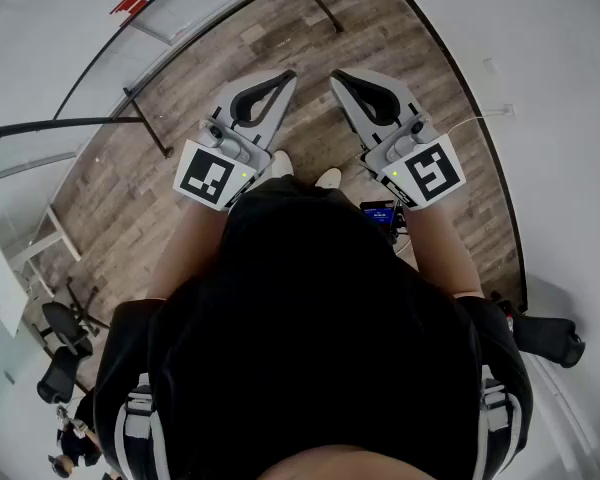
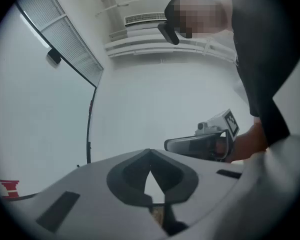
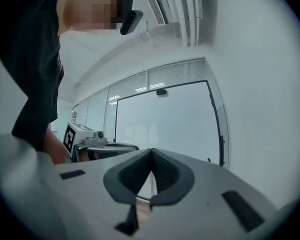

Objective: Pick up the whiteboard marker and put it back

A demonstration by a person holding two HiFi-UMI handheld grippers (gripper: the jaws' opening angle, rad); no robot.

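I cannot make out a whiteboard marker in any view. My left gripper [image 1: 285,76] and right gripper [image 1: 338,76] are held side by side at waist height over the wooden floor, both pointing level. Each has its jaws closed tip to tip with nothing between them, as the left gripper view [image 2: 150,151] and the right gripper view [image 3: 151,150] also show. A black-framed whiteboard [image 1: 70,28] on a stand lies ahead to the left, with a small red object [image 1: 130,3] at its edge. The whiteboard [image 3: 165,119] fills the background past the right jaws.
The wooden floor [image 1: 230,38] runs ahead between the whiteboard stand's legs [image 1: 145,118] and a white wall [image 1: 540,58] on the right. A black office chair [image 1: 65,353] sits at the lower left. A small lit screen [image 1: 380,211] hangs at the person's waist.
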